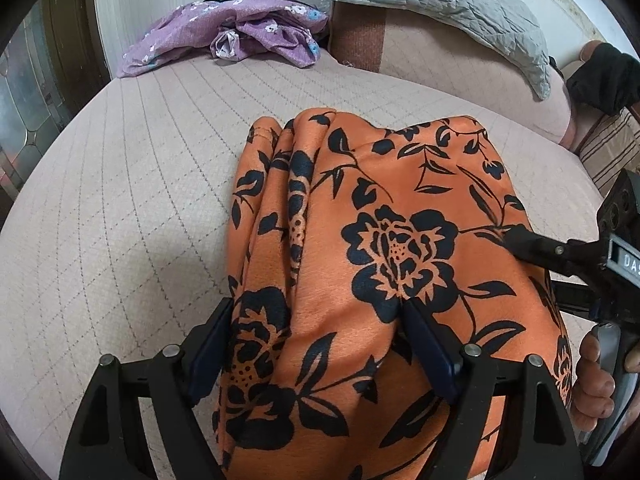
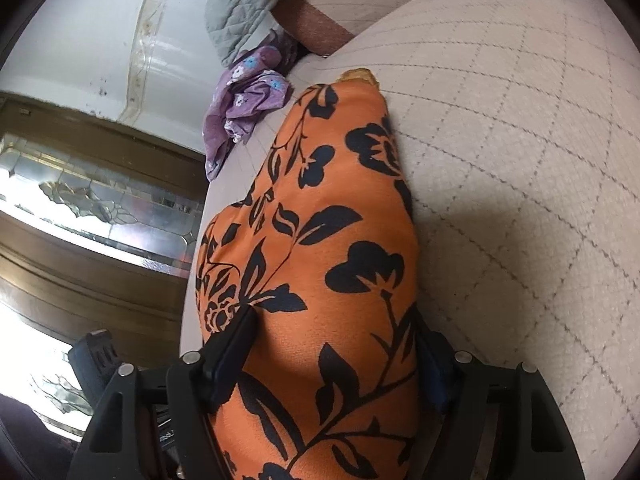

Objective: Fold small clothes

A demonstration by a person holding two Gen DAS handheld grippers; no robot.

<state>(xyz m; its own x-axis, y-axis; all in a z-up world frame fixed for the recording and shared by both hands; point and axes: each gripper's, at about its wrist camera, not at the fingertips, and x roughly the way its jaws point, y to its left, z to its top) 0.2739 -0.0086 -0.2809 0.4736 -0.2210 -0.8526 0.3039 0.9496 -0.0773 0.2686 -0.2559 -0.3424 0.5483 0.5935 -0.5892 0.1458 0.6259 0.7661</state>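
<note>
Orange satin-like garment printed with black roses and leaves [image 1: 400, 240], bunched into long soft folds, draped over the pale pink quilted mattress [image 1: 120, 200] near its middle. Sheen on the cloth; several narrow pleats gathered along its left side, a broader smooth panel to the right. In the right wrist view the same garment [image 2: 320, 240] rising as a tall rounded ridge, a paler orange edge peeking out at its far tip.

Left gripper [image 1: 316, 320] spread wide, fingers straddling a thick fold of the garment, cloth bulging between them; whether actually pinched cannot be told. Right gripper [image 2: 340, 336] likewise astride the fabric, fingers pressed against both flanks of the ridge, apparently grasping it.

Farther back, a crumpled purple garment with small white and blue flowers [image 1: 224, 36] at the mattress edge, beside a grey quilted pillow [image 1: 420, 8].
</note>
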